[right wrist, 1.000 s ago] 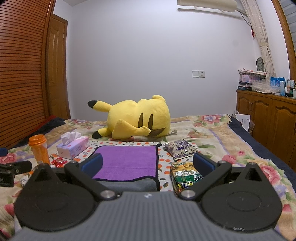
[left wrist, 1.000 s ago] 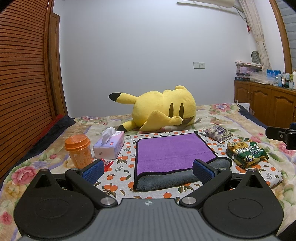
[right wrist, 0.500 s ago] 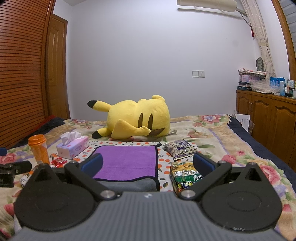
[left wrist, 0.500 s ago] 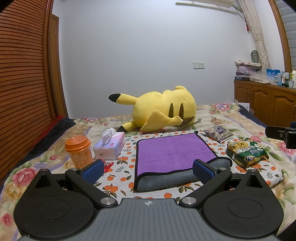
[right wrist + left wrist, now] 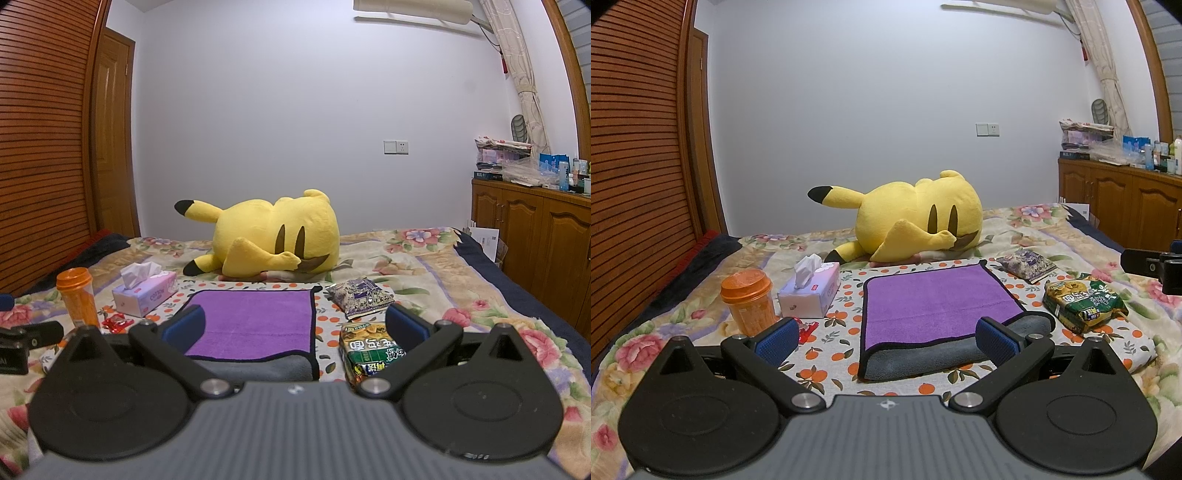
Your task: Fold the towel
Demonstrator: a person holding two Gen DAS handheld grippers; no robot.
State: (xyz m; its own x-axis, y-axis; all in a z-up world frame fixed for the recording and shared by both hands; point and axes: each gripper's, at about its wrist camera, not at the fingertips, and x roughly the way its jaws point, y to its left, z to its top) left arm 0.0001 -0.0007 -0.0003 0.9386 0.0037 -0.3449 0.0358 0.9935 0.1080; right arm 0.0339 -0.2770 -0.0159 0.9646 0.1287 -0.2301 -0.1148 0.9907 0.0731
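A purple towel point(image 5: 934, 302) with a grey underside and black trim lies folded on the orange-print cloth on the bed; it also shows in the right wrist view point(image 5: 255, 325). Its grey lower layer sticks out along the near edge. My left gripper point(image 5: 886, 341) is open and empty, held just short of the towel's near edge. My right gripper point(image 5: 293, 325) is open and empty, held near the towel's near right corner. Neither gripper touches the towel.
A yellow plush toy point(image 5: 916, 218) lies behind the towel. An orange jar point(image 5: 748, 301), a tissue box point(image 5: 810, 291) and a red wrapper point(image 5: 807, 328) are to its left. A green snack bag point(image 5: 1082, 304) and a purple packet point(image 5: 1027, 264) are to its right. A wooden cabinet point(image 5: 532, 229) stands at the right.
Both grippers have stayed open and almost still. The towel has not moved.
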